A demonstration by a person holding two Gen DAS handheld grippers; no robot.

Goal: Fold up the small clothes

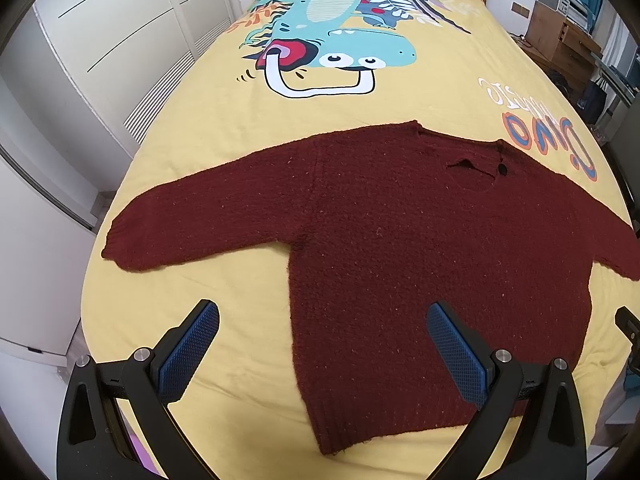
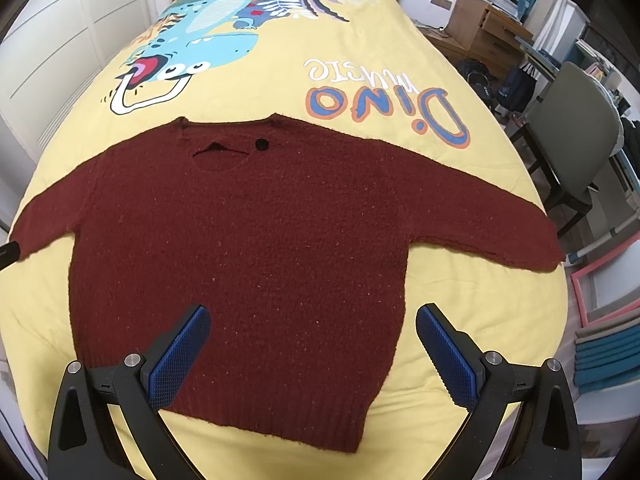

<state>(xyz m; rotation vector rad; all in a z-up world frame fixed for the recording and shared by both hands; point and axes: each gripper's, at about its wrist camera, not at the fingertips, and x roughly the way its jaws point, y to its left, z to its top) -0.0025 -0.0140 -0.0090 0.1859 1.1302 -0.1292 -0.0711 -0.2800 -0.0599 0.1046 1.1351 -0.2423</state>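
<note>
A small dark red knitted sweater (image 1: 400, 248) (image 2: 248, 248) lies flat on the yellow bedspread (image 1: 224, 144) (image 2: 360, 64), both sleeves spread wide, neck toward the headboard, a black button at the collar. My left gripper (image 1: 322, 320) hovers open above the sweater's lower left hem corner, blue pads wide apart, nothing between them. My right gripper (image 2: 312, 320) stands open over the lower right part of the body, also holding nothing. The right gripper's tip (image 1: 630, 324) shows at the edge of the left wrist view.
The bedspread carries a dinosaur print (image 1: 332, 40) and lettering (image 2: 384, 104). White wardrobe doors (image 1: 100, 60) stand left of the bed. On the right are a grey chair (image 2: 576, 132), a wooden drawer unit (image 2: 488, 28) and stacked teal cloths (image 2: 608, 356).
</note>
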